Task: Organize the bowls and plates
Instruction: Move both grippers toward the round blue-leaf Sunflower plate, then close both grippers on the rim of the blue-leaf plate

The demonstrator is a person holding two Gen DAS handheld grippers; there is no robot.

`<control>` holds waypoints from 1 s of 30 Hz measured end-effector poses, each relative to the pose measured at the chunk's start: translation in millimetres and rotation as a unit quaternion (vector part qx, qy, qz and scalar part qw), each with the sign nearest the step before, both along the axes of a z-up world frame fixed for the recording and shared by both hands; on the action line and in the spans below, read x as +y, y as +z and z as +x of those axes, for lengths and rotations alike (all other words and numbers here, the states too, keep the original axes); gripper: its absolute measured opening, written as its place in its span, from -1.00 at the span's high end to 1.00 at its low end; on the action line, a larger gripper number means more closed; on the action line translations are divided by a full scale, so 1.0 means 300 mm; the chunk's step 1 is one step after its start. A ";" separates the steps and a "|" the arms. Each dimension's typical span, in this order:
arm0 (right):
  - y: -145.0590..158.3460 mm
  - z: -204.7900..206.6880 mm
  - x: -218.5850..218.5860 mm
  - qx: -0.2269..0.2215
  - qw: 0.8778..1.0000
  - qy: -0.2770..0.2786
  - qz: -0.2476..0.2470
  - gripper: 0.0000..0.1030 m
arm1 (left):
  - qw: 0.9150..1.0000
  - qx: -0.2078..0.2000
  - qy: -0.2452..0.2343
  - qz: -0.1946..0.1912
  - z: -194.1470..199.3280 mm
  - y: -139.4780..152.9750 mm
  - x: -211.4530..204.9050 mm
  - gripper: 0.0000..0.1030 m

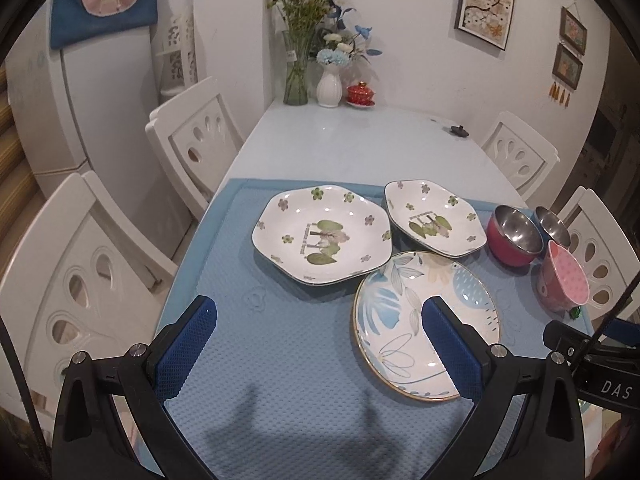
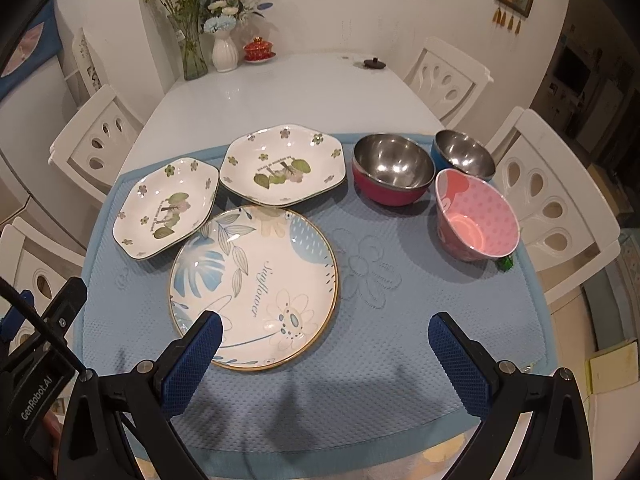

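On the blue mat [image 1: 280, 360] [image 2: 380, 340] lie two hexagonal plates with tree pictures [image 1: 322, 234] [image 1: 434, 220], shown in the right wrist view too [image 2: 166, 214] [image 2: 282, 166]. A round blue-leaf plate [image 1: 400, 320] [image 2: 256, 284] lies nearer. A red steel bowl [image 1: 514, 236] [image 2: 394, 170], a blue steel bowl [image 1: 552, 226] [image 2: 464, 154] and a tilted pink bowl [image 1: 566, 282] [image 2: 478, 216] stand at the right. My left gripper [image 1: 320, 316] is open above the mat, left of the round plate. My right gripper [image 2: 324, 334] is open above the mat's front, empty.
White chairs [image 1: 196, 140] [image 2: 556, 200] stand around the white table [image 1: 344, 140]. Two vases of flowers [image 1: 296, 76] [image 2: 224, 52] and a red lidded cup [image 1: 361, 94] [image 2: 258, 50] stand at the far end. A small dark object [image 1: 458, 131] lies at the far right.
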State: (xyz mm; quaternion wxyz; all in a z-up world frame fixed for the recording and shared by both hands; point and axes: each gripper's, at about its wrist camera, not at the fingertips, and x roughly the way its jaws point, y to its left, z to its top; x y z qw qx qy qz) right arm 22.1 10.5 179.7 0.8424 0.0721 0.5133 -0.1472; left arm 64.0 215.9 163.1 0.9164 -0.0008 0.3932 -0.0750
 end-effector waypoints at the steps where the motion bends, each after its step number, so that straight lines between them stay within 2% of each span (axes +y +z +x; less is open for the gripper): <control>1: -0.004 0.003 -0.005 0.002 1.000 0.001 0.001 -0.99 | 1.000 0.002 0.001 0.000 0.003 -0.004 0.000 -0.99; 12: -0.006 0.031 -0.003 -0.007 1.000 0.018 0.001 -0.99 | 1.000 0.017 -0.005 0.005 0.027 -0.030 -0.014 -0.99; 20: -0.020 0.048 -0.085 -0.022 0.999 0.011 0.027 -0.99 | 0.999 0.039 -0.026 -0.004 0.059 -0.076 -0.025 -0.98; 25: -0.086 0.082 -0.163 -0.018 0.997 0.019 0.069 -0.99 | 0.995 0.071 -0.066 -0.010 0.113 -0.148 -0.054 -0.98; 30: -0.178 0.128 -0.208 -0.002 0.994 0.032 0.103 -0.99 | 0.988 0.113 -0.103 -0.025 0.159 -0.256 -0.087 -0.97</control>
